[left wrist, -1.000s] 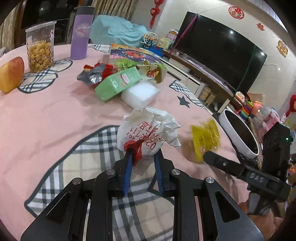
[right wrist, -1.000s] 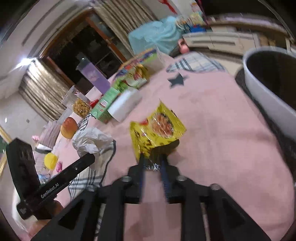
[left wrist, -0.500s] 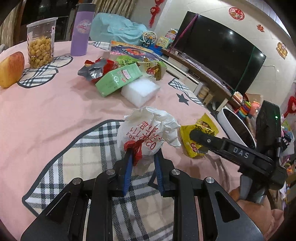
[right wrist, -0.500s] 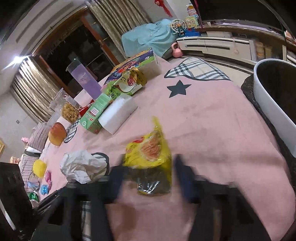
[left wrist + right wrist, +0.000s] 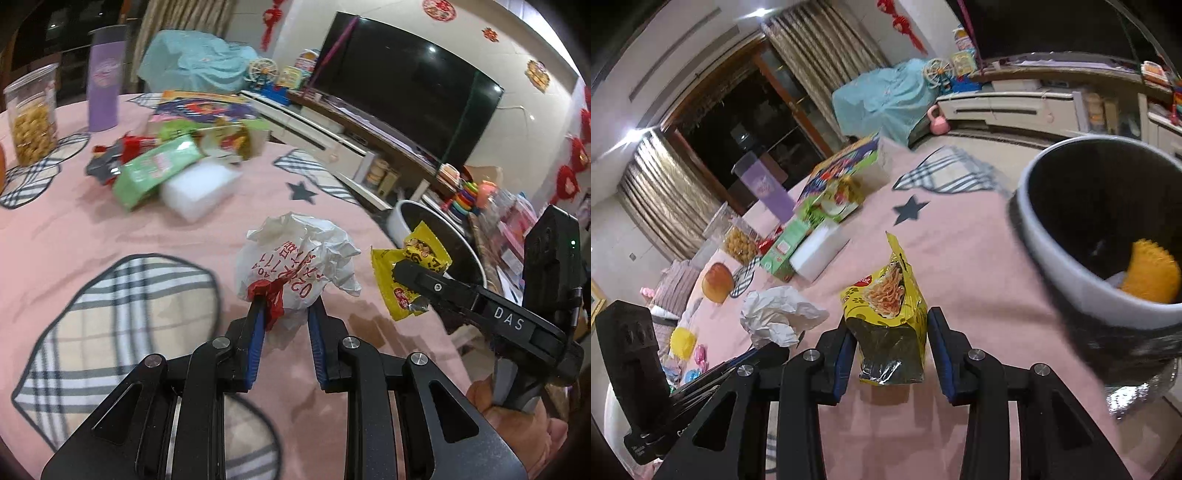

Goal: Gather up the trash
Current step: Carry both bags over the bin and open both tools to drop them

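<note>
My left gripper (image 5: 284,306) is shut on a crumpled white paper bag with red print (image 5: 295,266), over the pink tablecloth; the bag also shows in the right wrist view (image 5: 779,317). My right gripper (image 5: 888,332) is shut on a yellow snack wrapper (image 5: 886,306), held upright above the table; the wrapper also shows in the left wrist view (image 5: 406,273), right of the bag. A white trash bin with a black liner (image 5: 1071,266) stands just off the table edge at the right, with yellow trash (image 5: 1152,273) inside. The bin also shows in the left wrist view (image 5: 399,221).
Farther back on the table lie a green box (image 5: 155,170), a white foam block (image 5: 199,188), a red and silver wrapper (image 5: 110,158), a purple tumbler (image 5: 103,81), a snack jar (image 5: 31,114) and a colourful box (image 5: 846,166). An apple (image 5: 716,282) lies at left.
My right gripper opened over the yellow wrapper, closed on it again and now holds it up closer to the bin. My left gripper still holds the paper bag and has swung right.
</note>
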The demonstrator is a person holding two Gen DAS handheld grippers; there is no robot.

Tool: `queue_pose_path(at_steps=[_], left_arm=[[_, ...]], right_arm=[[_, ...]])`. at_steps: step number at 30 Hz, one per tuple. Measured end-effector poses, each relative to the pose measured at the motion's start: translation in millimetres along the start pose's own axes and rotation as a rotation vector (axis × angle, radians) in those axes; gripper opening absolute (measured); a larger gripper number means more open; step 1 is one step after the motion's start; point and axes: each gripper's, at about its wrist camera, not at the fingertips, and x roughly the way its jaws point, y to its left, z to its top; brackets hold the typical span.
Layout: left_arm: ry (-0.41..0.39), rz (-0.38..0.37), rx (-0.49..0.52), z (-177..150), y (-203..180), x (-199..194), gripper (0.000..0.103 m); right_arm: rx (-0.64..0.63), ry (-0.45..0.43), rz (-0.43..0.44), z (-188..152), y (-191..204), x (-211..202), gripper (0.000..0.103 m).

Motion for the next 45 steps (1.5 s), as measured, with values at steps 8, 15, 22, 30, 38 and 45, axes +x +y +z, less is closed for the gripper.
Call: queue_pose_path(at_steps=[8,15,22,30,38,45], left_arm=[[0.015,-0.043,0.065,5,-42,10,0.021],[0.025,-0.075,0.118,17,-74,20,0.021],[0.042,-0.098,0.165,23,-104,34,0.021],[0.051,-0.113,0.212,35,-132,49,0.021],[0.065,-0.119,0.253,47,-155,68,0.021],[0.080,-0.122,0.279,57,-170,82,0.021]], right_arm=[[0.030,-0.032,-0.042,4,-27,-26,0.039],[0.048,-0.066,-0.069,9,-45,-46,0.039],[0.072,-0.106,-0.106,20,-68,-65,0.039],[0.096,-0.120,-0.146,31,-96,-74,0.039],[0.108,-0.110,-0.171,41,-114,-74,0.039],[0.120,-0.094,-0.187,51,-130,-71,0.040]])
